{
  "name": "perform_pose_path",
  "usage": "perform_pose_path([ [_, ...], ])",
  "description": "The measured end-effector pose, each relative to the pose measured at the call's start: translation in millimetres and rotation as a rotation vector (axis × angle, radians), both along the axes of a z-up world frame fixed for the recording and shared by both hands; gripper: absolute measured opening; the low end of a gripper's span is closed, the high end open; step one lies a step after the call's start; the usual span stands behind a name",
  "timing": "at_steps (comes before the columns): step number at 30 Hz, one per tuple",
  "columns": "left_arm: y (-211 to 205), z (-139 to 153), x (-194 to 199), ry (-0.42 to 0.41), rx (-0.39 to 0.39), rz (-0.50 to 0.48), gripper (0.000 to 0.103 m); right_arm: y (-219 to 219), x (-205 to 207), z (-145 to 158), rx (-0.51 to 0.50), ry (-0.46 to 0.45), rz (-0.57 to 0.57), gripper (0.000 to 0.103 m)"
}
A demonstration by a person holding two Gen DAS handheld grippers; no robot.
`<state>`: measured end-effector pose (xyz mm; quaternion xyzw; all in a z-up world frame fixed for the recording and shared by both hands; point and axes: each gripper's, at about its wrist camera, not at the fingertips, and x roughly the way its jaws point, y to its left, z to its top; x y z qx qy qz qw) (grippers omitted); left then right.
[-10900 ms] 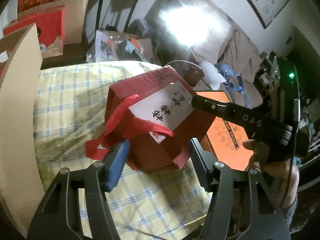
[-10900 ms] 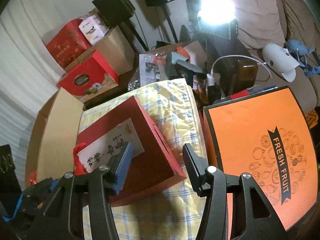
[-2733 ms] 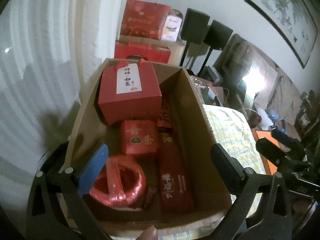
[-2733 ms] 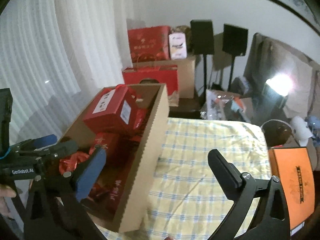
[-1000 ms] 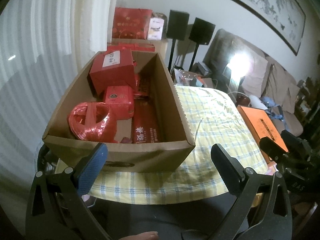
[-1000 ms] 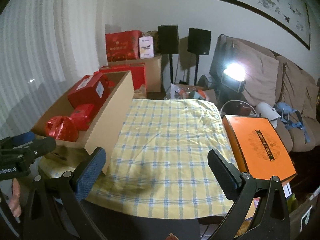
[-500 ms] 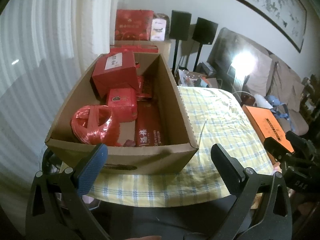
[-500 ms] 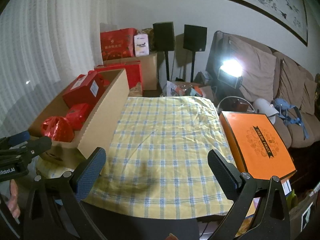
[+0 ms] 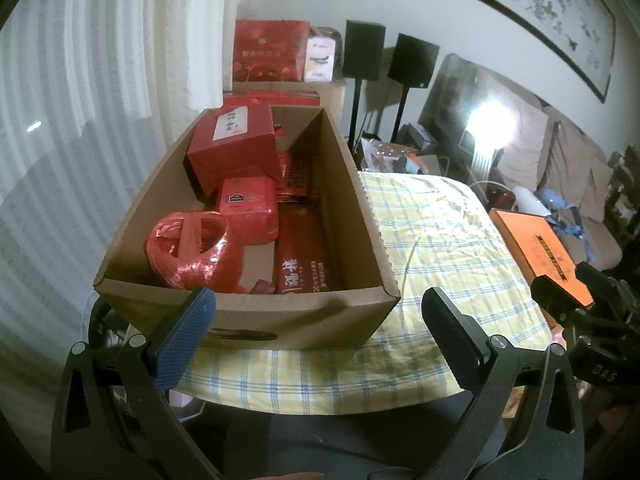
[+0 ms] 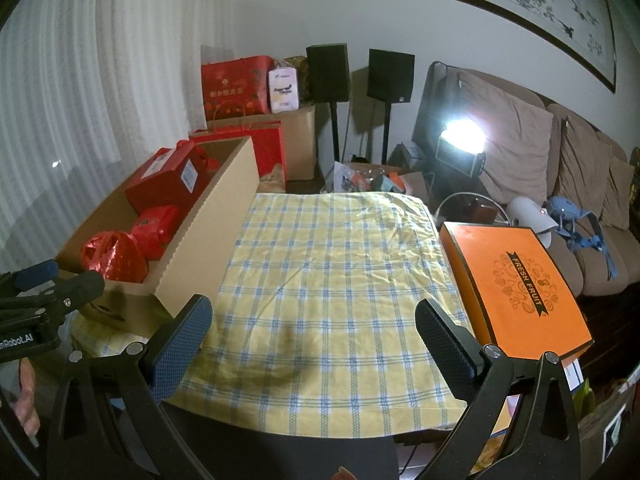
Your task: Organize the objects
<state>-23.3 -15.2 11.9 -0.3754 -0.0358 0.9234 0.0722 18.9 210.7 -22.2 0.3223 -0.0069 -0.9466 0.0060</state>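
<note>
Both my left gripper [image 9: 318,322] and right gripper [image 10: 312,332] hang spread wide, empty. Red items sit packed in the cardboard box [image 9: 362,200]. Next I judge: fetch the orange box [image 10: 516,280] beside the surface [image 10: 336,276].

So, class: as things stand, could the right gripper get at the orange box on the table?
Probably yes. The right gripper is open and holds nothing, and the orange box lies flat at the table's right edge with nothing on it and only bare checked cloth beside it.
</note>
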Motion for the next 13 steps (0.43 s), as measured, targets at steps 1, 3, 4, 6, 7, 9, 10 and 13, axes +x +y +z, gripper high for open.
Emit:
perform_pose_path([
  [1,-0.1,0.0,0.0,0.001,0.000,-0.001,0.103,0.2,-0.3,0.1,0.003,0.000,0.001,0.102],
  [3,-0.1,-0.1,-0.3,0.000,0.001,-0.002,0.103,0.4,-0.1,0.1,0.003,0.000,0.002,0.102],
  [4,-0.5,-0.2,-0.2,0.000,0.001,-0.001,0.103,0.2,-0.1,0.1,0.003,0.000,0.001,0.102],
  [6,-1.3,-0.2,-0.2,0.001,-0.002,0.001,0.103,0.1,-0.1,0.1,0.002,0.000,0.001,0.102],
  [7,-0.8,-0.3,-0.5,0.001,-0.003,0.001,0.103,0.1,-0.1,0.1,0.002,0.000,0.001,0.102],
  [9,-1.3,0.1,-0.3,0.005,-0.010,0.005,0.103,0.1,-0.2,0.4,0.002,-0.001,0.002,0.102],
  [10,-2.3,0.3,-0.3,0.007,-0.011,0.007,0.103,0.0,-0.4,0.2,0.003,-0.002,0.002,0.102],
  [13,-4.2,0.5,-0.7,0.008,-0.016,0.018,0.103,-0.2,-0.1,0.6,0.000,-0.004,0.003,0.102],
])
